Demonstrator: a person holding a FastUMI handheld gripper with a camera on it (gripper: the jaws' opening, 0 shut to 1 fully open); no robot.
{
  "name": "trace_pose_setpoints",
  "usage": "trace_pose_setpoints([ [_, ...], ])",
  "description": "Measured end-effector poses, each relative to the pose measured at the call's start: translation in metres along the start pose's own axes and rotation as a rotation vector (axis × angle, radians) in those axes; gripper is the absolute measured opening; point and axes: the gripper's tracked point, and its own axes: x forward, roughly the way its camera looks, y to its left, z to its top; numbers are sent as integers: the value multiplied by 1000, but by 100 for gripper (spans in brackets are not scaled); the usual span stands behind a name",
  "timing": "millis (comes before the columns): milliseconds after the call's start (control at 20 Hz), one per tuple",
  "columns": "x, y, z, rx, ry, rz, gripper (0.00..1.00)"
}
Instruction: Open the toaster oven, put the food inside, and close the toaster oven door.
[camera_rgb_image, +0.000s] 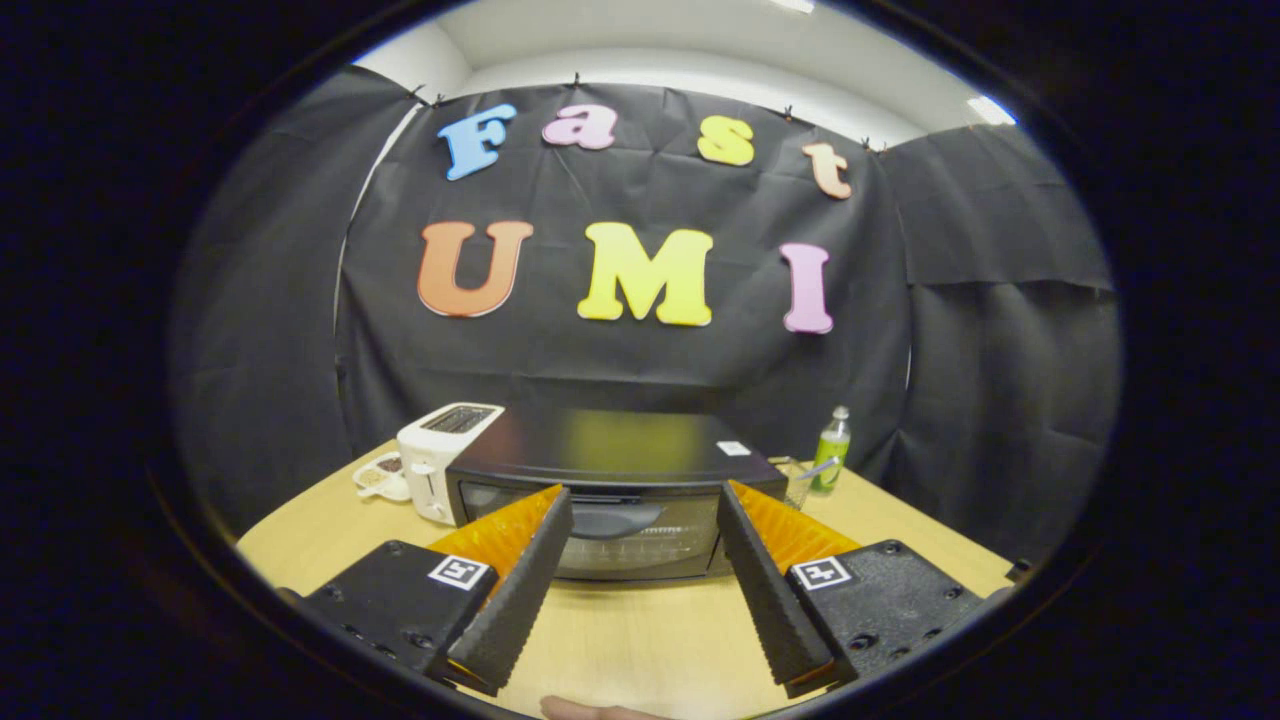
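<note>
At centre left of the frame, a dish (378, 476) sits beside a white toaster (440, 455) on the wooden table (640, 630). In the middle stands the black oven (610, 490), door closed, just ahead of the gripper (645, 510). Its fingers (520, 590) spread wide apart, holding and touching nothing, framing the oven door. At centre right, a green bottle (832, 450) stands behind a glass (797, 482).

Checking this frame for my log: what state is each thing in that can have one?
toaster oven: door shut, handle between the fingertips.
gripper: open, holding nothing.
white toaster: upright, left of the oven.
green bottle: upright, capped.
</note>
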Motion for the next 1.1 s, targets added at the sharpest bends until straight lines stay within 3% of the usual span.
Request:
trace_pose_setpoints([
  [300, -76, -10, 76, 38, -99, 18, 94],
  [650, -147, -23, 124, 62, -140, 20, 94],
  [850, -180, -29, 135, 43, -175, 4, 94],
  [1100, -190, -28, 112, 101, -121, 15, 94],
])
